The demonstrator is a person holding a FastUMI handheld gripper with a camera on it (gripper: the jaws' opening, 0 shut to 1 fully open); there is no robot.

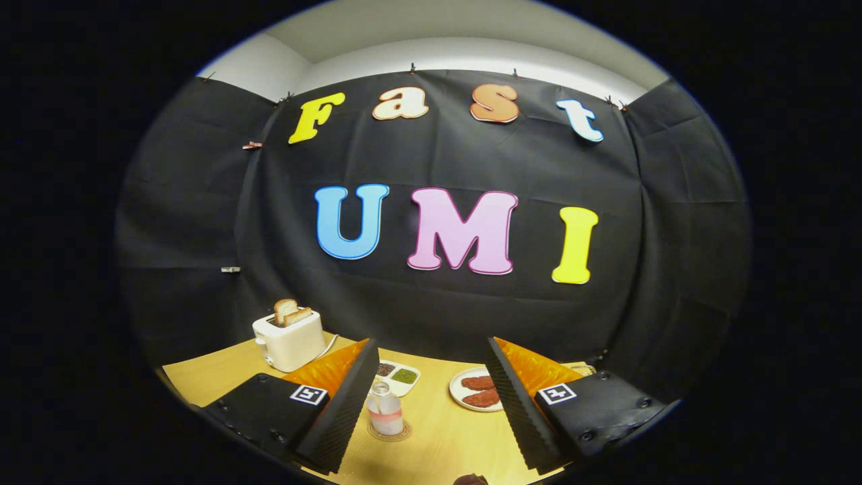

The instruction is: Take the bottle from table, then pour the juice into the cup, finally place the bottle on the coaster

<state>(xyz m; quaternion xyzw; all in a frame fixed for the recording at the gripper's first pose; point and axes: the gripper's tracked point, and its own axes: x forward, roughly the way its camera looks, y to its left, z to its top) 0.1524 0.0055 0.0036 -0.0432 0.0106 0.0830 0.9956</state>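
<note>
1. Gripper (431, 404): jaws spread wide, nothing held.
2. Bottle (385, 408): upright on coaster (389, 433), between the fingers, nearer the left one.
3. Risk: bottle is judged likely to be tipped by an off-centre closure.

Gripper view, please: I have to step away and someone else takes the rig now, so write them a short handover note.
Gripper: open, fingers spread wide, holding nothing, raised above the wooden table.
Small clear plastic bottle with a pale pink label: upright on the round patterned coaster, between the fingers, nearer the left one.
Dark rounded thing at the near table edge: too cut off to tell whether it is the cup.
Done, by the look of it: bottle sits on the coaster. Whether juice was poured cannot be told.
Left: confirm the pour; otherwise nothing obvious.
</note>
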